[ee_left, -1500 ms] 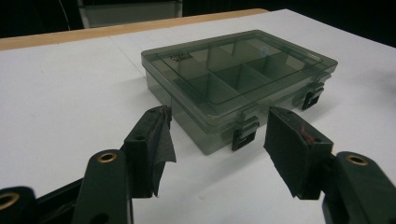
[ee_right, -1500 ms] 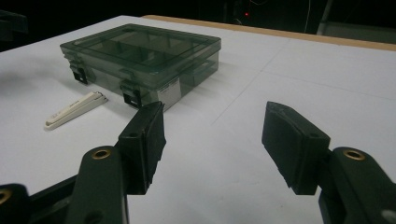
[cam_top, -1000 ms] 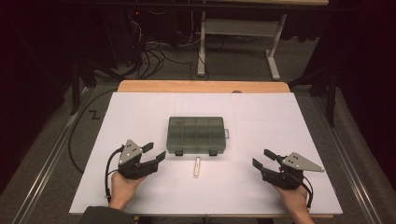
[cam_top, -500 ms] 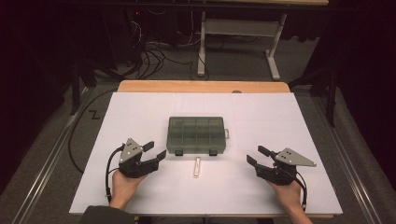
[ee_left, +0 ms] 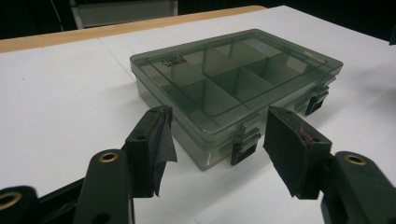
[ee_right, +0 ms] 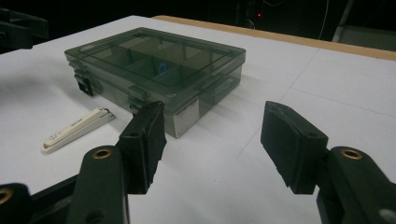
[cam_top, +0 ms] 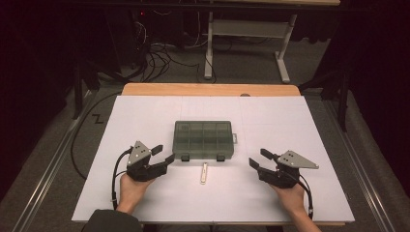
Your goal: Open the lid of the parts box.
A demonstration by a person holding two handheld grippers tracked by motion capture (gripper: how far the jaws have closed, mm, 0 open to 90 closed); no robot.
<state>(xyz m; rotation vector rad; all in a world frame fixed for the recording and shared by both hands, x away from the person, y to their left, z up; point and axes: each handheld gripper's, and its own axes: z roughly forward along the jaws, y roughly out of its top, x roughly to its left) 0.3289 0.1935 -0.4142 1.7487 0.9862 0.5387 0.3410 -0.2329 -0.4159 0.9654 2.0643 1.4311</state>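
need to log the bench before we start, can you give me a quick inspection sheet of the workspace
surface: white sheet over a wooden table, flat and clean
job's things: smoky plastic compartment box, lid shut, both front latches closed; white nail clipper lying just in front of it, apart from the box
clutter: nothing seen
grippers: left tool open, holding nothing, aimed at the box's left front corner; right tool open, holding nothing, right of the clipper
cables: one black cable trails from the left tool, one from the right; loose cables on the floor behind the table
surroundings: dark room, white desk frame beyond the table
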